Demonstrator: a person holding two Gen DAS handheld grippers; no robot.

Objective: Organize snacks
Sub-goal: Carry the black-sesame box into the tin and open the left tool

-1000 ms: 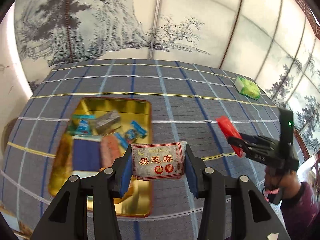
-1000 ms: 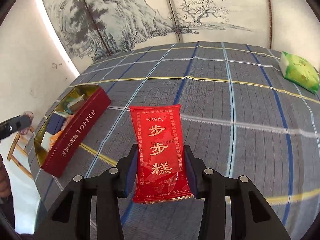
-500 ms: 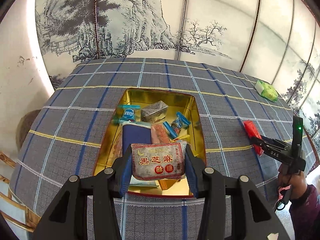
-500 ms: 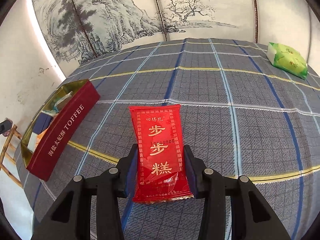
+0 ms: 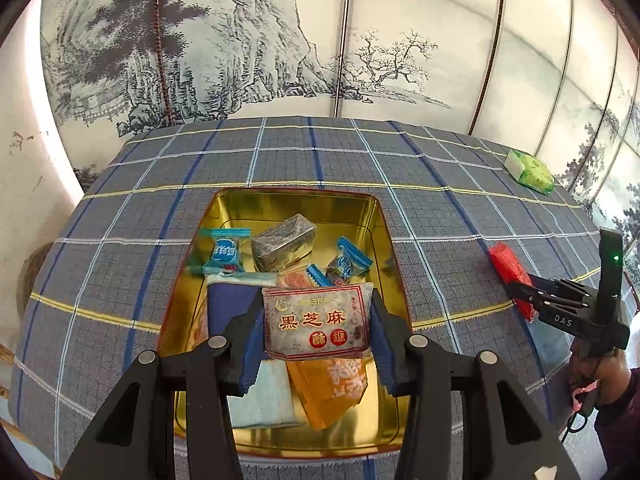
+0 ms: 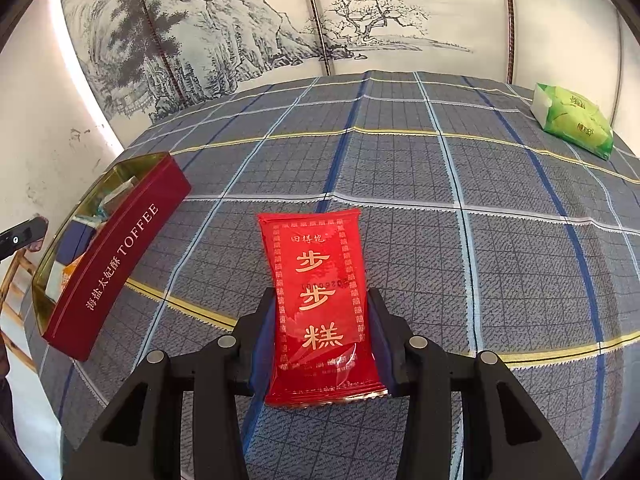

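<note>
Above gold metal tin (image 5: 372, 216), left gripper (image 5: 318, 322) clamping crinkly sesame packet (image 5: 316, 322), right gripper (image 6: 320, 338) clamping glossy red packet (image 6: 320, 300)

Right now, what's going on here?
A person is sorting snacks into an open tin on a plaid tablecloth. The left hand-held gripper is shut on a sesame candy pack and hangs over the tin, which already holds several wrapped snacks. The right hand-held gripper is shut on a red cake pack over the cloth, away from the tin. A green pack lies untouched at the far corner.
</note>
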